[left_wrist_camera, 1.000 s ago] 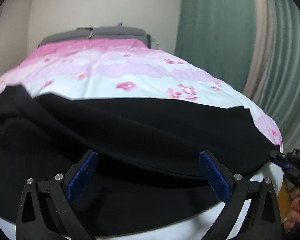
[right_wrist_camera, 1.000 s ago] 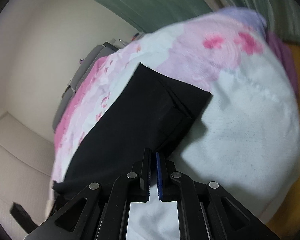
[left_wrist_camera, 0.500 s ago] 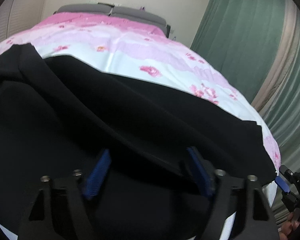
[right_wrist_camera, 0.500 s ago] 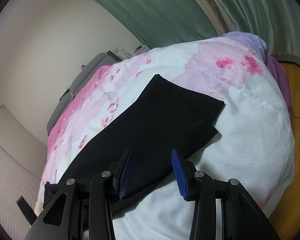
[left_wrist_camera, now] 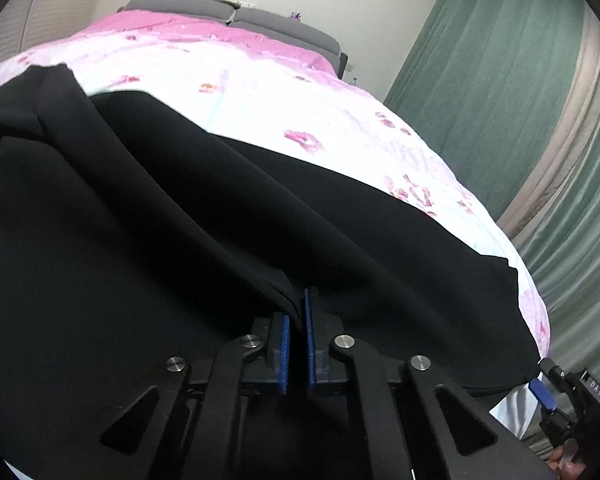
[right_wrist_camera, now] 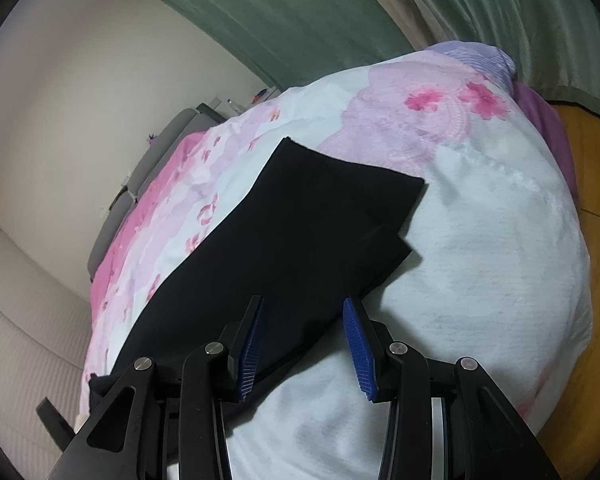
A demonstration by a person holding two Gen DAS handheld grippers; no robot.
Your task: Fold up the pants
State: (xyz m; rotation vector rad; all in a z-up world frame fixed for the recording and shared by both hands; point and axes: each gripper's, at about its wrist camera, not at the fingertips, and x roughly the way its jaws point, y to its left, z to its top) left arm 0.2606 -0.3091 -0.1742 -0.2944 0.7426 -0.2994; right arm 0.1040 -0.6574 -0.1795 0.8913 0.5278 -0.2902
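Our left gripper (left_wrist_camera: 296, 340) is pinched tight on a raised fold of the black pants (left_wrist_camera: 148, 240), at six o'clock of its view. Our right gripper (right_wrist_camera: 304, 340) stands partly apart, nothing pressed, over the trouser edge. We see the pants (right_wrist_camera: 300, 216) lying across the flowered bedspread (right_wrist_camera: 480, 240), hems toward one o'clock.

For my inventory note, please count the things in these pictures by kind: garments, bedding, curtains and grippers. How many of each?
Black pants: 1
Floral bedcover: 1
Green curtain: 1
Grippers: 2, left gripper pinching a fold of the pants, right gripper open
Total: 5
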